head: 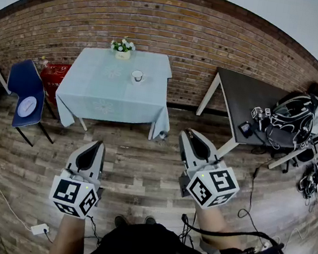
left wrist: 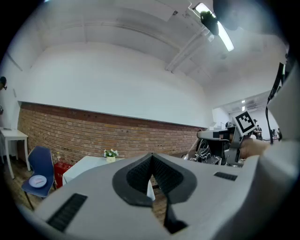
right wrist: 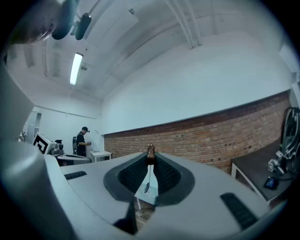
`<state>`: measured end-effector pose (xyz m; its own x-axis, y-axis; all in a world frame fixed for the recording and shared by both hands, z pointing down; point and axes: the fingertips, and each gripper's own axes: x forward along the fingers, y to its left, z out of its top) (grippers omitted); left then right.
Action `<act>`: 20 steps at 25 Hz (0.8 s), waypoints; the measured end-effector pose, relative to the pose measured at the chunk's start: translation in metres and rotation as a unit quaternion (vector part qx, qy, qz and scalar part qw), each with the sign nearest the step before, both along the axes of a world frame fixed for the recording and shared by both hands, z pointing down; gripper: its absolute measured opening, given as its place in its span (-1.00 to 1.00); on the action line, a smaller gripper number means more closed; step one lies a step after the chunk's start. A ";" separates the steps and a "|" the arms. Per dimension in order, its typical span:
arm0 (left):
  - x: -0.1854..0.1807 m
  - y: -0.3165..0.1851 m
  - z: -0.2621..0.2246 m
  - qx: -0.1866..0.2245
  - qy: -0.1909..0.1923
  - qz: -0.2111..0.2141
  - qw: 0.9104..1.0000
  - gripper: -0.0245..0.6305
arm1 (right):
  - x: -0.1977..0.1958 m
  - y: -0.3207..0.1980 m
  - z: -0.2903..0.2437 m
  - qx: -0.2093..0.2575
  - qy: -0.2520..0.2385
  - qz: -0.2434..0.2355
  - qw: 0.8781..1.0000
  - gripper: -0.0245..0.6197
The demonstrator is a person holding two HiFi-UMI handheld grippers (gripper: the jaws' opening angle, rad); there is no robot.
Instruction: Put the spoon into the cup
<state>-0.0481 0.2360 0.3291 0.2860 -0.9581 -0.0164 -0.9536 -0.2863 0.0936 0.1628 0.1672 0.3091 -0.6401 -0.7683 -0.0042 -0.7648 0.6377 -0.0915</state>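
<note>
A white cup (head: 137, 77) stands on the table with the pale blue cloth (head: 107, 95), far ahead by the brick wall. My right gripper (head: 191, 135) is held level over the wooden floor, well short of the table. It is shut on a thin spoon (right wrist: 148, 172): the brown handle end sticks up between the jaw tips and the bowl hangs down. My left gripper (head: 98, 144) is level at the left, shut with nothing in it (left wrist: 151, 157). The cup does not show in either gripper view.
A small pot of flowers (head: 122, 49) sits at the table's back edge. A blue chair (head: 26, 95) with a round plate and a red object stand left of it. A dark table (head: 252, 99) with bags is at the right. Cables lie on the floor. A person (right wrist: 82, 140) stands far off.
</note>
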 end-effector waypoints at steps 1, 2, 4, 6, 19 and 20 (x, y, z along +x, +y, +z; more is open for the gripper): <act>0.000 0.000 -0.001 0.000 0.000 0.001 1.000 -0.91 | -0.001 0.000 -0.001 0.000 0.001 -0.001 1.000 -0.77; 0.001 0.001 -0.002 0.000 0.000 0.002 1.000 -0.91 | -0.001 0.000 -0.001 -0.001 0.001 -0.001 1.000 -0.77; 0.001 0.001 -0.004 0.001 0.000 0.005 1.000 -0.91 | -0.001 0.001 -0.001 -0.002 0.003 -0.002 1.000 -0.77; 0.001 0.002 -0.005 0.002 0.001 0.006 1.000 -0.90 | -0.002 0.002 -0.001 -0.002 0.003 -0.001 1.000 -0.77; -0.003 0.003 -0.003 0.006 0.001 0.014 1.000 -0.90 | -0.005 0.001 -0.003 0.000 -0.031 0.014 0.999 -0.77; -0.005 0.002 -0.001 0.004 0.001 0.014 1.000 -0.90 | -0.007 0.000 -0.002 -0.003 -0.031 0.015 0.999 -0.77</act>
<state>-0.0531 0.2385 0.3277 0.3126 -0.9495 -0.0256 -0.9450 -0.3136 0.0934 0.1560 0.1671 0.3071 -0.6148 -0.7877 -0.0397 -0.7767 0.6134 -0.1432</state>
